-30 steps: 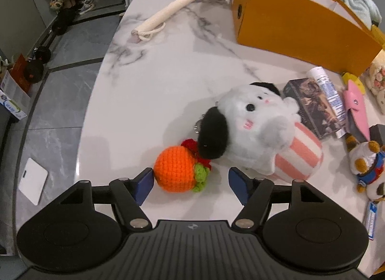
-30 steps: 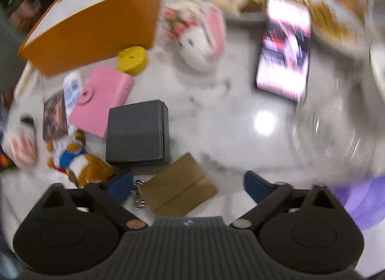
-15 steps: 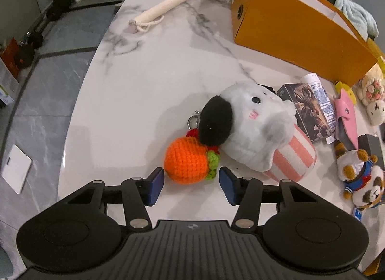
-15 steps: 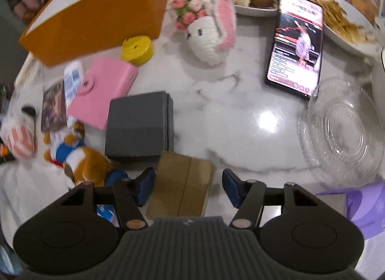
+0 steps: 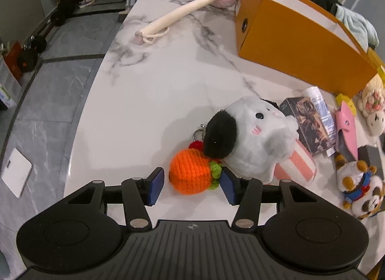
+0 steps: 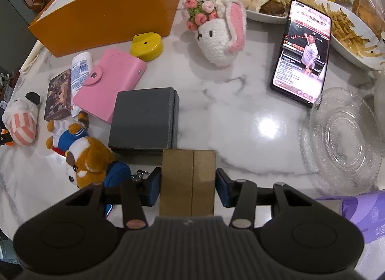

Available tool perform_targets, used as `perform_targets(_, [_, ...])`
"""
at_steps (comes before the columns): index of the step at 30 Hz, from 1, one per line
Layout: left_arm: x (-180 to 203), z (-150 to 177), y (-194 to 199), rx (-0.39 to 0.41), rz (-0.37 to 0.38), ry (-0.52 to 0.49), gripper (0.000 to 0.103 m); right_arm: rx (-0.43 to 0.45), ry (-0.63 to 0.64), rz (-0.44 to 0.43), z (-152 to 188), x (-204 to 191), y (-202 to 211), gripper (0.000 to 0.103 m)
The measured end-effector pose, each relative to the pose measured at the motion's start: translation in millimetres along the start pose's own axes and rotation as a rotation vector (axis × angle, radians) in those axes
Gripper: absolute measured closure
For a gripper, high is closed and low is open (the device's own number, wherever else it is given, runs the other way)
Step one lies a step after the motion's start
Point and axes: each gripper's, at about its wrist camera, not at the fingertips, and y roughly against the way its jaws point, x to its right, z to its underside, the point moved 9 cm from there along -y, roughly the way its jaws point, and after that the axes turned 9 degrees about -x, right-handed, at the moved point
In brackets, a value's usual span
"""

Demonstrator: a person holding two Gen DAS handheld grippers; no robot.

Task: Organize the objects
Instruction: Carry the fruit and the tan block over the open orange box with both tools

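Your left gripper point(image 5: 191, 185), fingers open and straddling the crocheted orange point(image 5: 190, 174) just beside the white plush point(image 5: 252, 140) on the tabletop point(image 5: 156, 87): light, squashy yarn, so pinch its round middle.

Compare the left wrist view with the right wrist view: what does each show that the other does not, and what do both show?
Left wrist only: the left gripper open around an orange crochet fruit, and a long cream mallet.

Right wrist only: the right gripper around a tan folded card, a phone, a glass dish and a bunny head.

Both: the orange box, pink wallet and striped plush.
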Motion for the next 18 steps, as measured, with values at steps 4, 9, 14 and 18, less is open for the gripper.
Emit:
perform_targets(4, [5.7, 0.0, -2.4, 0.019, -0.035, -0.057, 0.049, 0.005, 0.006, -0.006, 0.3, -0.1, 1.1, 0.054])
perform_targets(9, [7.7, -1.6, 2.8, 0.021, -0.013, -0.053, 0.051, 0.019, 0.027, -0.022, -0.3, -4.5, 5.2, 0.054])
perform_targets(14, [11.5, -3.9, 21.6, 0.045, 0.047, -0.031, 0.051, 0.059, 0.016, -0.041, -3.6, -4.8, 18.4, 0.054])
perform_targets(18, [25.3, -4.4, 48.4, 0.109, 0.092, -0.067, 0.051, 0.085, -0.014, -0.073, -7.7, -3.2, 29.5, 0.054])
